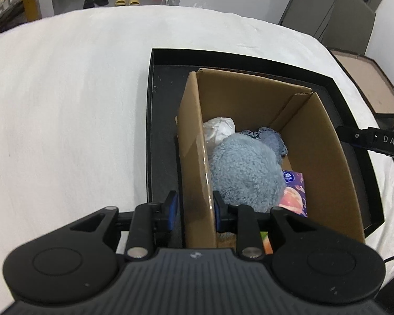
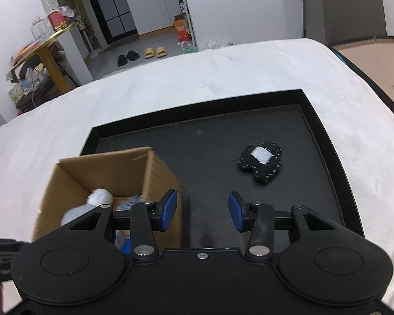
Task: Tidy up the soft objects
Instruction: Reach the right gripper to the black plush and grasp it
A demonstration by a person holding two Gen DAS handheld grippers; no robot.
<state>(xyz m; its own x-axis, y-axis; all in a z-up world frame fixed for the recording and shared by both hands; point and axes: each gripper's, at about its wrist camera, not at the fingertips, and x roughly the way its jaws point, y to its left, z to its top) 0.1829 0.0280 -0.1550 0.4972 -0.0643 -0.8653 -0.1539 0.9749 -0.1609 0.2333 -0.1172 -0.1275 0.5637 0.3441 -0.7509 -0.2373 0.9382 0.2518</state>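
One soft thing is left out: the black stitched pouch (image 2: 260, 162), lying flat on the black tray (image 2: 325, 141) ahead and slightly right of the right gripper (image 2: 202, 211), whose jaws stand apart and empty. It looks light and limp, so pinching across its padded middle should suit. Bare tray floor surrounds it. The left gripper (image 1: 195, 211) has its jaws clamped on the cardboard box (image 1: 249, 89) wall, with the blue plush (image 1: 245, 173) inside the box, just beyond its right jaw.

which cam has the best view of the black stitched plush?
Right wrist: the black stitched plush lies unobstructed on the black tray, beyond the open right gripper. The left wrist view doesn't show it; the cardboard box fills the tray there.
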